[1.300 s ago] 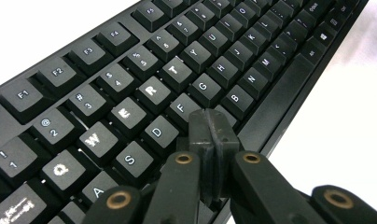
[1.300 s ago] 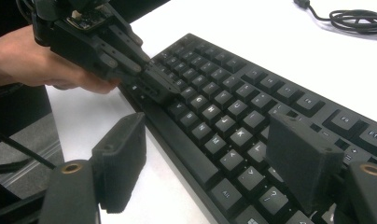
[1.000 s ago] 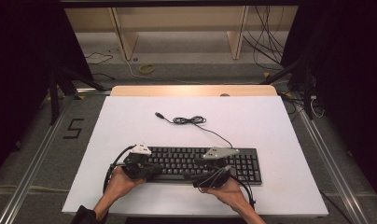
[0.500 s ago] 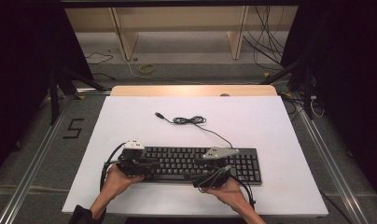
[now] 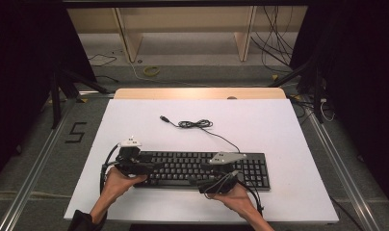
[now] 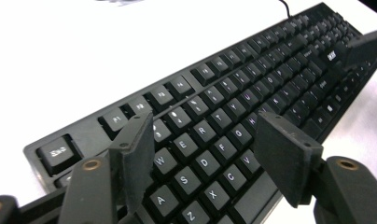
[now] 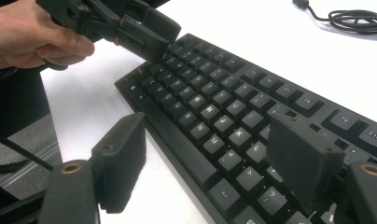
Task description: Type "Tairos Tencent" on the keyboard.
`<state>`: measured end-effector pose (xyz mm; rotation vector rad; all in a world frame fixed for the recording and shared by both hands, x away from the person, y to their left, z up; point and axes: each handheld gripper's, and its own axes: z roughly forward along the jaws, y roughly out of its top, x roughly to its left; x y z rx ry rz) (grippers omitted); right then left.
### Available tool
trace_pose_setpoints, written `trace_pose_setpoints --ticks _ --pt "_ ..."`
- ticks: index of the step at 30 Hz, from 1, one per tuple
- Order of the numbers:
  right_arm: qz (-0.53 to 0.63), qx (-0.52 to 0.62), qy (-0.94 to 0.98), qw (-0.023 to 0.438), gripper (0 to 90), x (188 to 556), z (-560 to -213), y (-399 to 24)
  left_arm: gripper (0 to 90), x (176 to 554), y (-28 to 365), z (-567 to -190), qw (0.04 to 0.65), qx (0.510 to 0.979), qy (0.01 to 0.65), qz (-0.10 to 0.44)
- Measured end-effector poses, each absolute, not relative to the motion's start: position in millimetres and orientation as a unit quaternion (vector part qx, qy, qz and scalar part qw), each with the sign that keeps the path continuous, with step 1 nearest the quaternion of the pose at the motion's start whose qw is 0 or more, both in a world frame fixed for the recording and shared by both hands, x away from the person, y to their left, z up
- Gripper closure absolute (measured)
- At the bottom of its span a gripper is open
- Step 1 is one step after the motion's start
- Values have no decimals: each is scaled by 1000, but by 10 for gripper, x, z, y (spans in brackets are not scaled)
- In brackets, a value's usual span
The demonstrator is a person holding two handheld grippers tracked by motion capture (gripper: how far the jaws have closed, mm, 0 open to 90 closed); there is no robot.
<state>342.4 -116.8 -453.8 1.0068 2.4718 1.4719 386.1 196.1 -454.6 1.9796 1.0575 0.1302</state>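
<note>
Left tongs let go of the keyboard
Their jaws have just been opening above its left end; right tongs gape astride the front edge, so it lies freed on the bench.

Your left gripper sits raised in your left hand, its jaws spread wide, having just been opening with nothing between them. Your right gripper rests low in your right hand, jaws likewise parted.

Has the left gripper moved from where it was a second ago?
Yes. The left gripper has drawn leftward along the keyboard, and its fingers have just been opening, nothing between them.
</note>
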Motion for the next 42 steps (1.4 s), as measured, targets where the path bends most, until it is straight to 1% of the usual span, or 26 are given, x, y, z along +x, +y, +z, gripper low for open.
trace_pose_setpoints --ticks 12,18,24,30,42 --pt "486 329 809 47 294 3425 -4529 -1163 314 3935 2003 -4559 428 785 445 59" --pt "485 329 809 47 295 3427 -4526 -1158 316 3976 1989 -4577 420 787 449 57" --pt "485 329 809 46 295 3427 -4529 -1151 349 4007 1974 -4590 416 788 450 56" --pt "485 328 809 47 295 3429 -4529 -1150 440 4035 1953 -4614 413 793 446 48" --pt "484 329 809 47 296 3431 -4530 -1153 760 4024 1850 -4645 394 820 413 50"
